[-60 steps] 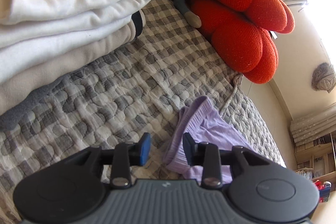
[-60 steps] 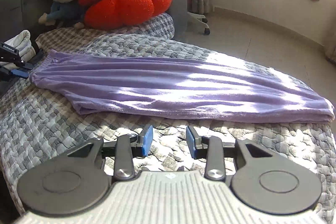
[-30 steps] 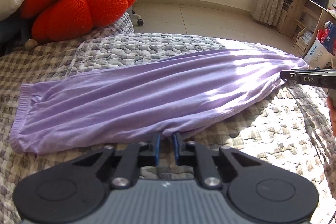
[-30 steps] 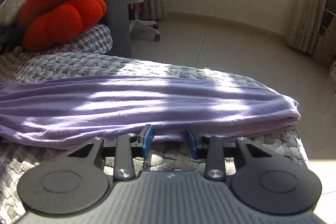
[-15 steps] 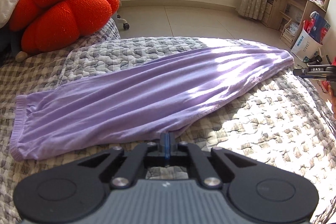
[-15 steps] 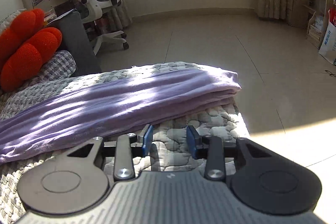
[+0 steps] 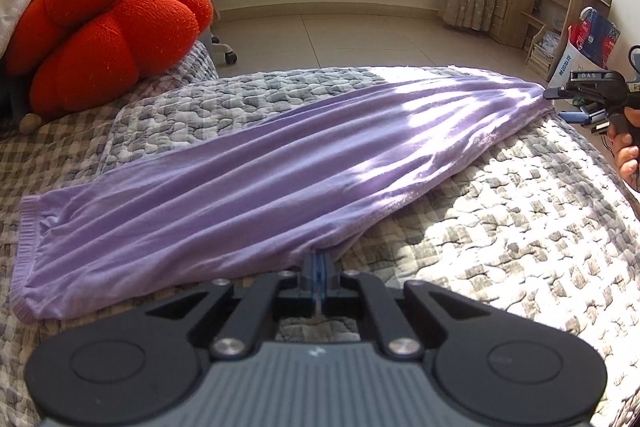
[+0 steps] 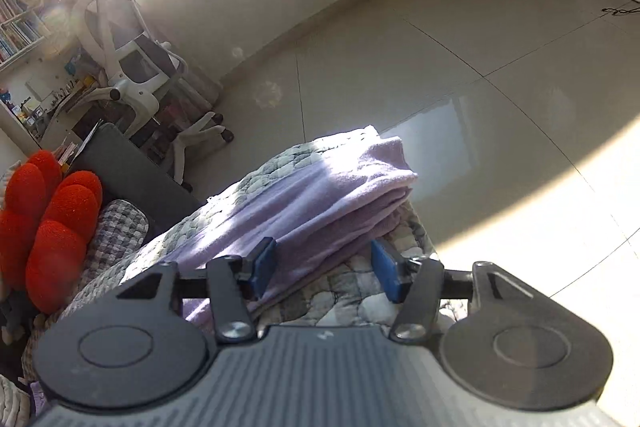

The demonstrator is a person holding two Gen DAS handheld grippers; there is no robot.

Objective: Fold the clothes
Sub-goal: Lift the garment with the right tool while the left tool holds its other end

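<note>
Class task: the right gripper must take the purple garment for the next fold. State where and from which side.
Grip the purple garment at its stacked end over the bed edge, coming level from the foot. The right gripper, jaws opening, already straddles those layers.

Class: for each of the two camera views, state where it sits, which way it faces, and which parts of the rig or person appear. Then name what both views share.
Left wrist: behind the left gripper, shut on the purple garment's near edge, facing along the bed; right gripper and a hand at right.
Right wrist: behind the right gripper, jaws opening around the garment's end, rolled, facing the floor.
Shared: garment, quilt, red cushion.
</note>
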